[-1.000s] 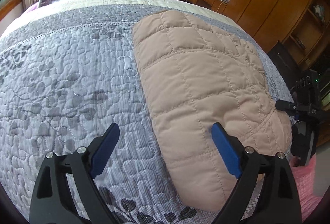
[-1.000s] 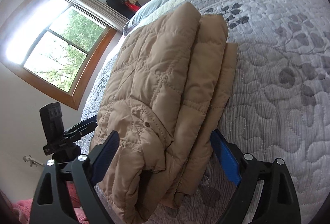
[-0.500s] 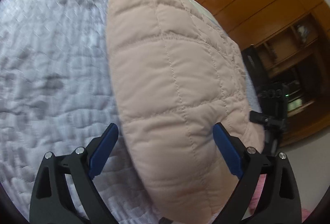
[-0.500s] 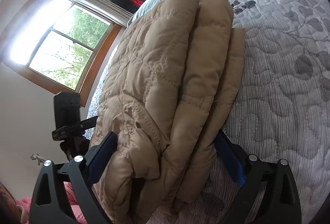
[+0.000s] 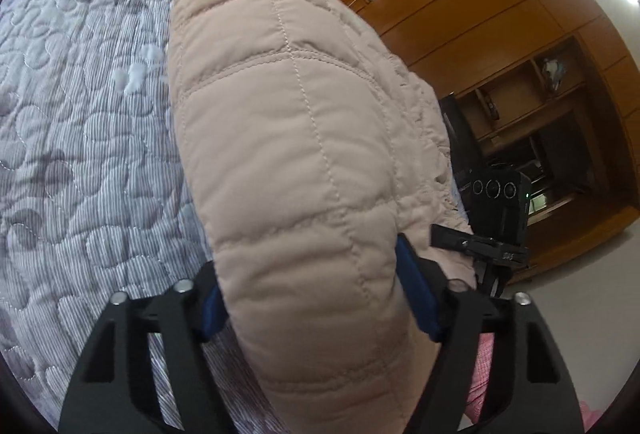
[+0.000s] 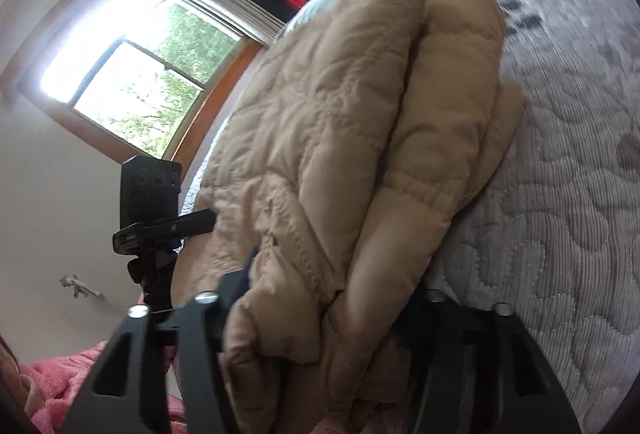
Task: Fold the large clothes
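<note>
A folded beige quilted jacket (image 5: 304,154) lies on the grey quilted bedspread (image 5: 80,114). My left gripper (image 5: 312,298) straddles its near end. The jaws are closing, and both blue pads touch the padded fabric that bulges between them. In the right wrist view the same jacket (image 6: 340,114) shows as stacked layers with a sleeve cuff on top. My right gripper (image 6: 328,298) is closing on that stacked edge, its pads buried in the folds. Each view shows the other gripper's black body at the jacket's far side, the right gripper (image 5: 492,218) and the left gripper (image 6: 152,202).
Wooden wardrobes and open shelves (image 5: 520,34) stand beyond the bed's right side. A bright window (image 6: 132,74) is on the opposite wall. Pink cloth (image 6: 60,374) lies below the bed's edge. The bedspread (image 6: 560,194) stretches wide on both sides of the jacket.
Both grippers have moved forward and down onto the jacket's near end. Their jaws, wide apart before, have come in against the fabric on both sides.
</note>
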{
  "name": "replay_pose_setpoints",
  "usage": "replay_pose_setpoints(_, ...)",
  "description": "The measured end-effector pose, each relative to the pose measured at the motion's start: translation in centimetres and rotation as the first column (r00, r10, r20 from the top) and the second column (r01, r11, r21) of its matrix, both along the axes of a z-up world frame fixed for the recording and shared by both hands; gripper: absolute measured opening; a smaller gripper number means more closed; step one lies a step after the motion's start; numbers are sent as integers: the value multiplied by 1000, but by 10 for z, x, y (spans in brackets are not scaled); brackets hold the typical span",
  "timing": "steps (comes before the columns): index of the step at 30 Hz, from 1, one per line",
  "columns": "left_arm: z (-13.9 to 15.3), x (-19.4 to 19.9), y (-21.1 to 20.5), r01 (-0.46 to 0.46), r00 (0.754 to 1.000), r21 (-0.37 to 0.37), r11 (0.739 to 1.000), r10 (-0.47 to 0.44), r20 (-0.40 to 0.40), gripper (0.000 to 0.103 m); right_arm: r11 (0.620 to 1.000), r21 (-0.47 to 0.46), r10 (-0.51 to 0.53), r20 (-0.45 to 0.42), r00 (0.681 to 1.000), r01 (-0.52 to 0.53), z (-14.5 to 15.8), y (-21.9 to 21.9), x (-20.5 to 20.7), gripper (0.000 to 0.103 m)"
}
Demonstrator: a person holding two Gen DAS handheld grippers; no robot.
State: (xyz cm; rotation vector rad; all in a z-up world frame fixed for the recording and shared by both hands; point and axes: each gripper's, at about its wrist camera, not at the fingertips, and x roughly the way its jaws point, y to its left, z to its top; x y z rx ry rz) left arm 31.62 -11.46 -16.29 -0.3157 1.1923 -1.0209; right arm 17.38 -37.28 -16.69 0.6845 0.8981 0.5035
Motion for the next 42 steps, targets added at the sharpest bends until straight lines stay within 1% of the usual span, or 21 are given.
replay_pose_setpoints(1, 2, -2, -1, -3, 1000, -8, 1000, 3, 7, 65, 1000, -18, 2, 10, 1000, -1, 6, -4, -1, 46)
replay_pose_setpoints(4, 16, -5, 2, -12, 999, -46, 999, 13, 34, 60, 997, -78, 11, 59, 998, -6, 26, 5, -3, 41)
replay_pose_setpoints(7, 29, -7, 11, -20, 998, -73, 997, 25, 65, 59, 994, -112, 30, 117, 993, -17, 50, 12, 0, 40)
replay_pose_setpoints(9, 44, -7, 18, -37, 993, -82, 996, 46, 113, 59, 989, -144, 44, 144, 989, -23, 64, 19, 6, 40)
replay_pose_setpoints(12, 60, -3, 32, -78, 980, -99, 992, 95, 173, 59, 982, -186, 70, 186, 980, -35, 85, 33, 24, 40)
replay_pose_setpoints(14, 67, 5, 43, -112, 973, -110, 988, 131, 188, 59, 976, -213, 95, 207, 974, -50, 98, 46, 43, 40)
replay_pose_setpoints(17, 72, 19, 59, -162, 961, -108, 981, 181, 207, 59, 969, -237, 121, 212, 970, -69, 107, 64, 72, 40)
replay_pose_setpoints(20, 72, 33, 77, -207, 949, -92, 974, 223, 224, 59, 957, -278, 142, 208, 968, -81, 105, 81, 98, 40)
replay_pose_setpoints(21, 71, 39, 81, -223, 943, -83, 971, 237, 234, 59, 956, -283, 144, 205, 968, -83, 103, 84, 102, 40)
replay_pose_setpoints(24, 63, 58, 87, -259, 934, -64, 964, 267, 239, 59, 955, -284, 146, 184, 972, -89, 92, 92, 133, 40)
replay_pose_setpoints(27, 48, 76, 88, -275, 935, -40, 961, 276, 222, 59, 961, -258, 139, 137, 981, -101, 72, 89, 156, 40)
replay_pose_setpoints(29, 32, 89, 90, -283, 941, -13, 959, 280, 188, 59, 964, -246, 129, 91, 987, -104, 54, 92, 171, 40)
replay_pose_setpoints(31, 19, 96, 90, -292, 944, 13, 956, 285, 167, 62, 968, -229, 120, 64, 991, -103, 41, 91, 176, 44)
replay_pose_setpoints(32, 14, 97, 91, -288, 946, 12, 957, 283, 159, 63, 972, -211, 118, 62, 991, -103, 35, 85, 172, 45)
replay_pose_setpoints(33, 14, 98, 93, -284, 947, 12, 959, 278, 160, 64, 975, -198, 117, 61, 991, -103, 32, 86, 173, 46)
replay_pose_setpoints(34, 15, 97, 91, -281, 948, 17, 960, 274, 162, 65, 976, -194, 116, 59, 992, -102, 31, 85, 173, 50)
replay_pose_setpoints(35, 16, 98, 92, -280, 948, 24, 960, 273, 161, 66, 975, -201, 111, 55, 992, -98, 31, 84, 172, 56)
replay_pose_setpoints(37, 18, 97, 93, -288, 948, 39, 957, 280, 150, 71, 971, -224, 96, 41, 995, -85, 33, 80, 165, 64)
replay_pose_setpoints(39, 22, 94, 90, -300, 947, 61, 952, 290, 138, 75, 968, -241, 86, 39, 995, -74, 37, 77, 157, 67)
replay_pose_setpoints(40, 27, 90, 92, -305, 945, 68, 950, 294, 144, 76, 965, -254, 82, 46, 996, -68, 40, 74, 151, 69)
replay_pose_setpoints(42, 32, 83, 101, -316, 939, 86, 945, 298, 172, 77, 958, -282, 63, 53, 997, -46, 48, 67, 134, 69)
